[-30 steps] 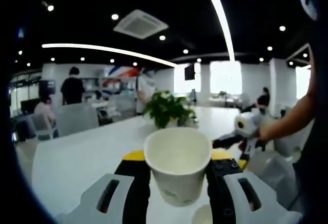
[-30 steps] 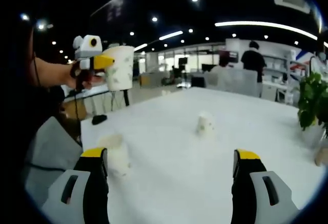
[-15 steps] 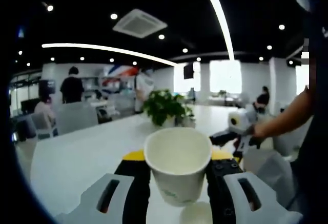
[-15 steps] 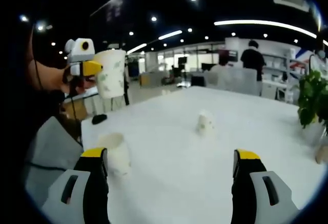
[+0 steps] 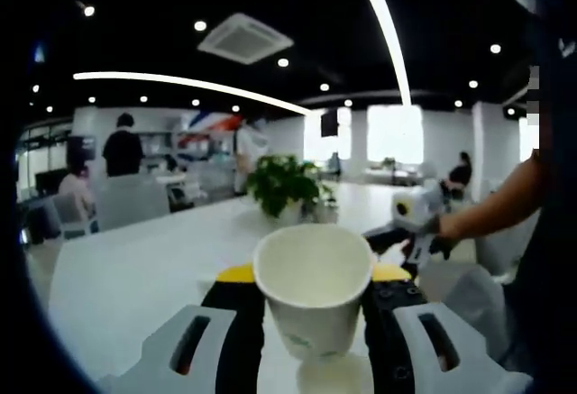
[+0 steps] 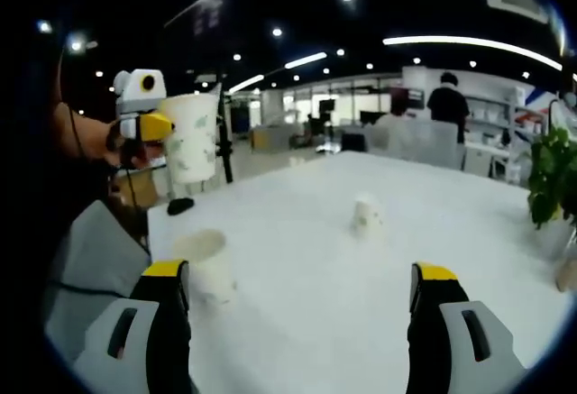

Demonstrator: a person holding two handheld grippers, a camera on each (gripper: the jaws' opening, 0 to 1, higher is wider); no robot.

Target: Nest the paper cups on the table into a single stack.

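Closest to me, my left gripper [image 5: 311, 322] is clenched on a white paper cup [image 5: 313, 297], its two black jaws pressing the cup's sides, mouth up and open toward the camera. In the right gripper view I see that same held cup lifted in the air above the near left corner of the white table [image 6: 306, 259], with a faint green print on its wall. Just below it, in the left gripper view, the rim of a second cup [image 5: 332, 378] shows between the jaws, standing on the table; I judge it to be the same cup that stands upright near the table's edge in the right gripper view. My right gripper [image 6: 297, 322] hangs over the table with its yellow-tipped jaws spread wide and nothing between them. Farther out, near the middle of the table, a third cup [image 6: 366, 215] stands alone, well apart from the other two. Beyond it a potted plant [image 6: 552, 178] sits at the far right edge, and people stand in the office behind. As I judge it, no cup is nested yet: the held one is lined up over its neighbour, and the far cup is left to collect.
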